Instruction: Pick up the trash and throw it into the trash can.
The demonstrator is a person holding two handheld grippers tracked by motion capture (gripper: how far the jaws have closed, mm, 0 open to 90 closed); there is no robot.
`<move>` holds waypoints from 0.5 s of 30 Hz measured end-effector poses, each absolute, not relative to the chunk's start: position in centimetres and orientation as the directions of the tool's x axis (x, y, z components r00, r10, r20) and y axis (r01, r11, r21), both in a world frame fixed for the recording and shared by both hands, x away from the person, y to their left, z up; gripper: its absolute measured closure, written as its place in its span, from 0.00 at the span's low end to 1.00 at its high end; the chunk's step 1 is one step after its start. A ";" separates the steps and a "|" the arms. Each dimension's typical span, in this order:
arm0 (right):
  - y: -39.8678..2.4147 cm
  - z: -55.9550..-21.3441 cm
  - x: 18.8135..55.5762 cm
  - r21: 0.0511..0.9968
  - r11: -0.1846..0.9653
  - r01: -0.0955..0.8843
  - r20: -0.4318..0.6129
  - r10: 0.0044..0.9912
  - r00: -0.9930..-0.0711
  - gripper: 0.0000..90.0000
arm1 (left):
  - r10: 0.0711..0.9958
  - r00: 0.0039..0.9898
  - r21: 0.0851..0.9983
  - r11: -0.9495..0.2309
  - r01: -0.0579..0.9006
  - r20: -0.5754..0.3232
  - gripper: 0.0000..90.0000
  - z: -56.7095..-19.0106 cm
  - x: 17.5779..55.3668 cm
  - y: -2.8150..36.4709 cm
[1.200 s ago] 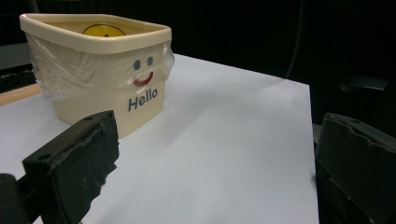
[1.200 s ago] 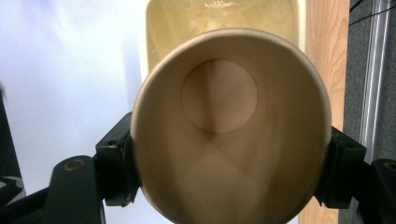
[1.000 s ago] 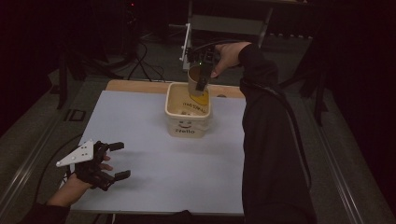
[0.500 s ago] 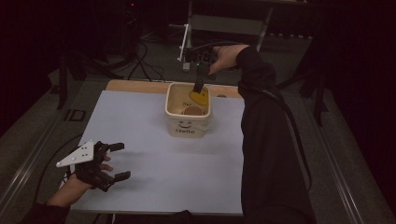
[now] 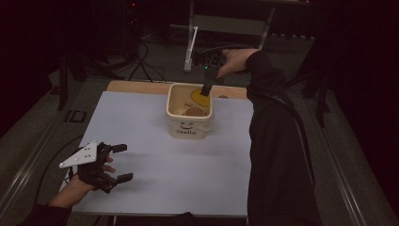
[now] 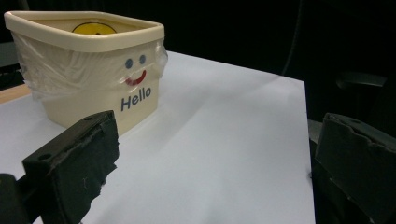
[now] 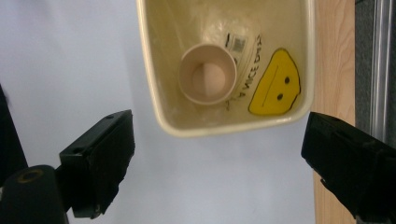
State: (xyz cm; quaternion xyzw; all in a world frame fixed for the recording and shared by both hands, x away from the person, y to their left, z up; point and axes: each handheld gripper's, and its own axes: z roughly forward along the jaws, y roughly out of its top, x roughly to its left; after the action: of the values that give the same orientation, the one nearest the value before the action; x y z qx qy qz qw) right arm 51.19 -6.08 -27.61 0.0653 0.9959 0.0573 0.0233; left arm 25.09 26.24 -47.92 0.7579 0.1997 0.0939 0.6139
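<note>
The left gripper is black, with a pale grey three-cornered plate on top, dotted with small dark holes. Its two jaws are blocky black slabs with rough, frayed padding, and a round screw hole shows in one jaw's upper edge. The right gripper is black too, with a small green light near its body. The person wears a dark long sleeve on the right arm.

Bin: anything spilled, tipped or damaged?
Nothing stands out. The bin stands upright on the table, and the paper cup sits upright inside it. No spill is visible.
</note>
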 end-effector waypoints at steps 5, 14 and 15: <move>-6.9 -27.4 50.9 0.128 0.982 0.139 -0.042 0.145 -0.988 0.11 | 0.418 0.903 0.967 -0.170 0.189 -0.103 0.00 -47.9 25.1 26.2; -8.2 -27.1 50.1 0.133 0.978 0.161 -0.059 0.170 -0.984 0.13 | 0.413 0.905 0.967 -0.175 0.187 -0.100 0.00 -47.9 25.2 26.0; -8.4 -27.2 50.0 0.134 0.978 0.161 -0.055 0.169 -0.984 0.13 | 0.413 0.905 0.966 -0.174 0.189 -0.103 0.00 -48.0 25.2 26.0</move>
State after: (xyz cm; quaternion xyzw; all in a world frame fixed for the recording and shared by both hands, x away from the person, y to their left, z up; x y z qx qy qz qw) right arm 50.02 -8.39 -27.16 0.0831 0.9939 0.0646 0.0331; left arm 25.15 25.96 -47.97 0.7607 0.1980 0.0915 0.6114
